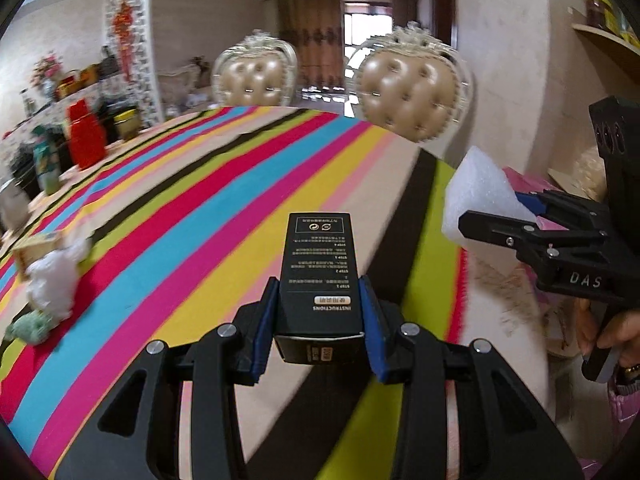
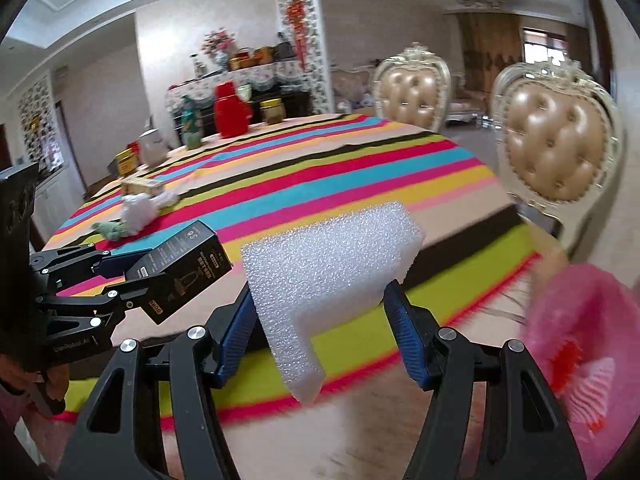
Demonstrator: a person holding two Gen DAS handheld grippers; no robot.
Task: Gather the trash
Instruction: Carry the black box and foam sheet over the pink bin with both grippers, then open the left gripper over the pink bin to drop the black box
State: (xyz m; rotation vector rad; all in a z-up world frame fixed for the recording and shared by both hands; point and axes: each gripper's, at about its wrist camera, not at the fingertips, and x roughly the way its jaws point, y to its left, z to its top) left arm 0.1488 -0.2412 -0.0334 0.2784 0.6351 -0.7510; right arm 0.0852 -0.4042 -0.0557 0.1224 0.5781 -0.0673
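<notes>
both grippers carry trash above the striped bench (image 1: 224,184).
left gripper (image 1: 320,320) clamps a black box (image 1: 318,264); right gripper (image 2: 320,320) pinches white foam (image 2: 320,272) by a narrow part, so a fast swing could twist it loose. pink bag (image 2: 580,340) at right, contents unclear; more scraps (image 1: 52,276) remain on the bench.

Black printed carton (image 1: 316,276): slim rectangular box, white instruction text on its upper face, held lengthwise off the striped tablecloth, far end toward 12 o'clock.

White foam block (image 2: 332,276): coarse-celled, L-shaped, one leg hanging toward 6 o'clock, raised above the table edge, at 3 o'clock from the carton.

Crumpled white tissue (image 1: 56,280): lying on the cloth, 9 o'clock of the carton.
</notes>
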